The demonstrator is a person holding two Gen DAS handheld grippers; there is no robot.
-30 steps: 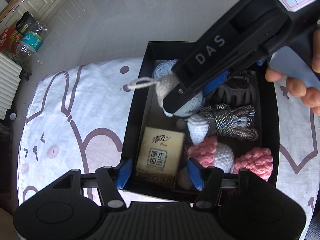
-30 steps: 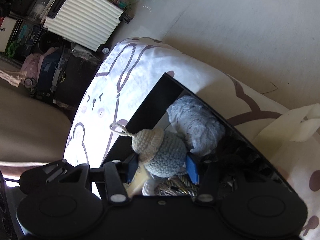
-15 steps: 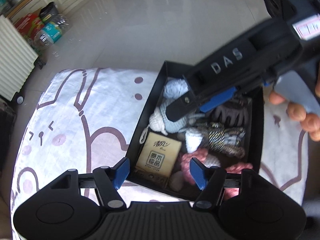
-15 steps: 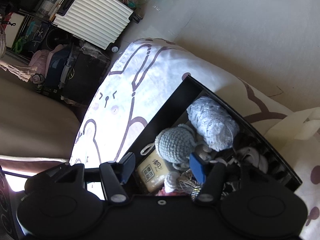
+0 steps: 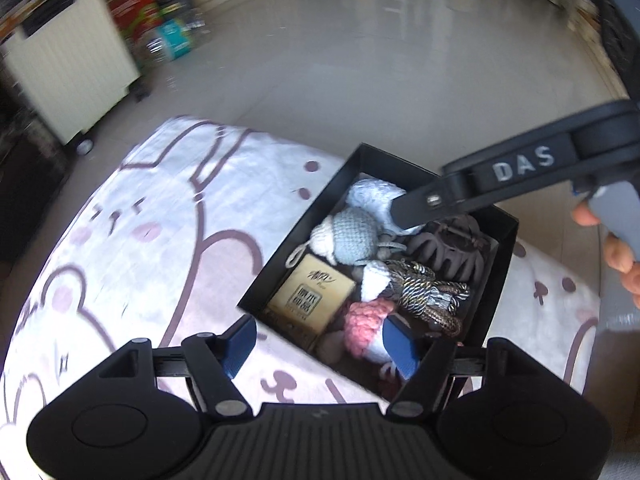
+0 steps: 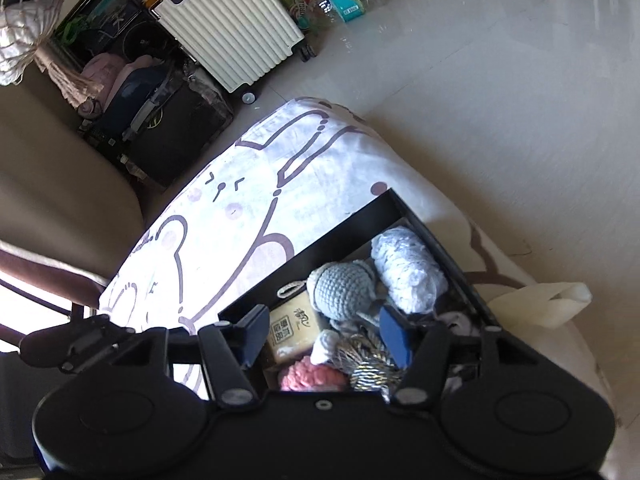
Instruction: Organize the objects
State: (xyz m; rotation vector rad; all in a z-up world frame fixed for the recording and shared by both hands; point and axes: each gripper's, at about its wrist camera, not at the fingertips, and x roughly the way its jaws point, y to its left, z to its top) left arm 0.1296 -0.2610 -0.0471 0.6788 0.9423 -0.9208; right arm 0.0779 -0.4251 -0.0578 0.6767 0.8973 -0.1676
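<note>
A black box [image 5: 300, 232] [image 6: 304, 248] lies on a white cloth and holds small things. Among them are a grey-blue crocheted toy [image 5: 352, 234] [image 6: 342, 290] with a cream cap, a pale blue yarn ball [image 5: 370, 196] [image 6: 406, 270], a tan tissue pack [image 5: 312, 298] [image 6: 290, 330], a brown hair claw [image 5: 452, 248], a pink crocheted piece [image 5: 366, 320] [image 6: 308, 376] and a metallic cord [image 5: 424, 292]. My left gripper [image 5: 319, 326] hovers above the box's near end, its jaws opening on nothing. My right gripper [image 6: 323, 316] hangs open and empty above the toy.
The cloth [image 5: 160, 220] carries a bear drawing and ends at a tiled floor. A white suitcase [image 6: 232, 28], bottles and bags stand beyond it. A cream bag [image 6: 540, 304] lies by the box's far side. A person's hand [image 5: 616, 248] holds the right gripper.
The right gripper has let the grey-blue toy go into the box and opened. Both grippers have risen and rolled, and the box looks smaller. The left jaws stand wider.
</note>
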